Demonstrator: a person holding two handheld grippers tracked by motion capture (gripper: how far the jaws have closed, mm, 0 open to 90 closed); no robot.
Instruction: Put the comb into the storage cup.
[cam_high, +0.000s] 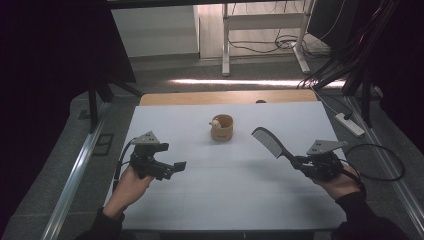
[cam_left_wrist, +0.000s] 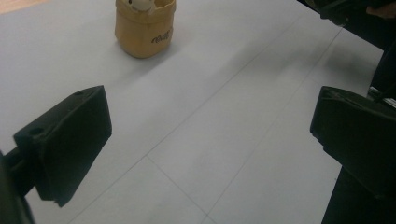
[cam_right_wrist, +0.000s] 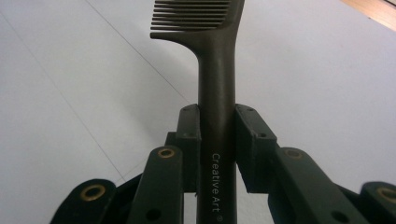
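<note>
At the right of the high view, the right gripper (cam_high: 300, 161) clamps the handle of a black comb (cam_high: 268, 141), its toothed end raised toward the frame's middle. At lower left, the left gripper (cam_high: 176, 167) stands wide and empty above the white surface (cam_high: 235, 195). A tan cup (cam_high: 222, 127) sits at centre.

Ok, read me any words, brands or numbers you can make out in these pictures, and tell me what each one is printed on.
"Creative Art", with a small registered mark after it: pale letters running along the handle of the black comb, clamped between the jaws of the right gripper.
A short dark script word on the side of the tan cup: too blurred to read.
No other writing can be read.
</note>
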